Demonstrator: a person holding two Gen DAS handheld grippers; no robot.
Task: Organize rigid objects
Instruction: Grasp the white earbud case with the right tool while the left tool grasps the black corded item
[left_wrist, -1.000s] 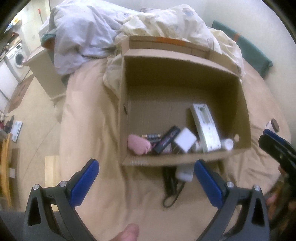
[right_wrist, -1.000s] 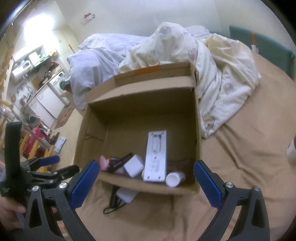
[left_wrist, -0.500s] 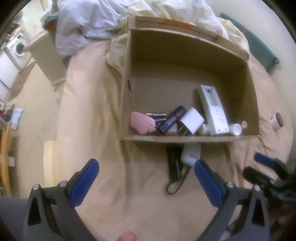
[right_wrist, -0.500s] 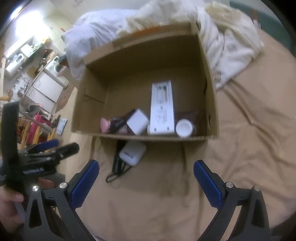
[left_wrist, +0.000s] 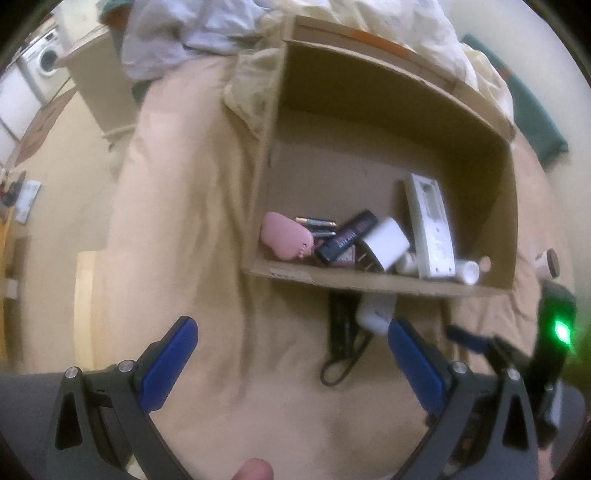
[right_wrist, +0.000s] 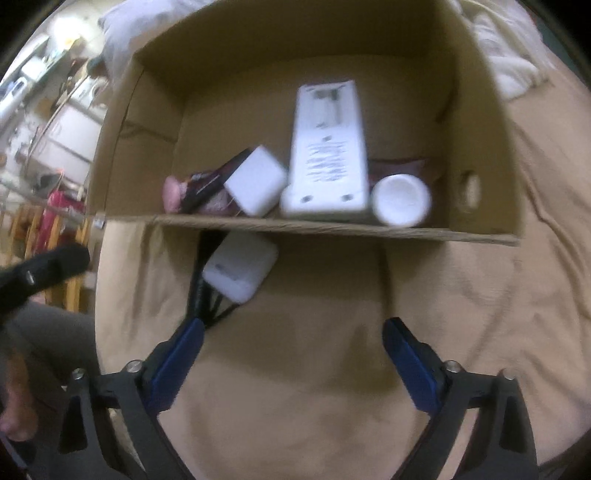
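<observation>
An open cardboard box (left_wrist: 369, 284) (right_wrist: 325, 230) lies on a tan bedsheet. Inside are a pink case (left_wrist: 284, 236), batteries (left_wrist: 317, 223), a black tube (left_wrist: 347, 234), a white plug cube (left_wrist: 386, 243) (right_wrist: 255, 181), a white remote (left_wrist: 430, 225) (right_wrist: 327, 147) and a white bottle (left_wrist: 467, 271) (right_wrist: 400, 199). In front of the box lies a white charger (left_wrist: 375, 312) (right_wrist: 238, 269) on a black cable (left_wrist: 341, 332). My left gripper (left_wrist: 291, 339) is open and empty, short of the charger. My right gripper (right_wrist: 291, 339) is open and empty, just right of the charger.
Crumpled quilts (left_wrist: 424, 26) lie behind the box. A small brown-capped jar (left_wrist: 548, 262) sits on the sheet right of the box. The right gripper shows in the left wrist view with a green light (left_wrist: 561, 332). The bed's left edge drops to the floor (left_wrist: 55, 155).
Both grippers have dropped lower and closer to the box's near wall and the charger in front of it. Both stay open and empty.
</observation>
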